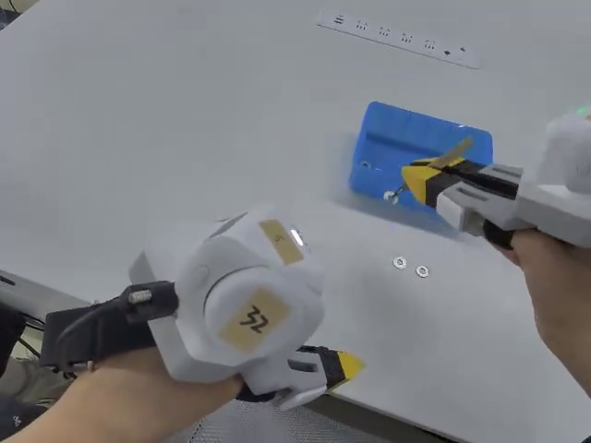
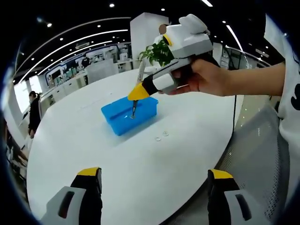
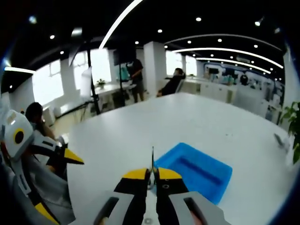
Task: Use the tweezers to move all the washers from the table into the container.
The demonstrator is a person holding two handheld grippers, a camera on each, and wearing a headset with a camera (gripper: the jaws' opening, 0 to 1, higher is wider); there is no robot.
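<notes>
Right hand-held gripper (image 1: 420, 181) pinches the tweezers (image 2: 134, 108) at the container's (image 1: 434, 138) near rim (left hand-held gripper (image 2: 154, 173) gapes, empty); anything released here could land outside.

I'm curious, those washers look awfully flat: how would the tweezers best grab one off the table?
By its rim. The washer lies flat on the table, so no side offers an edge to pinch. It is probably best to bring the tweezers down steeply from above, one tip through the hole, the other outside the rim.
</notes>
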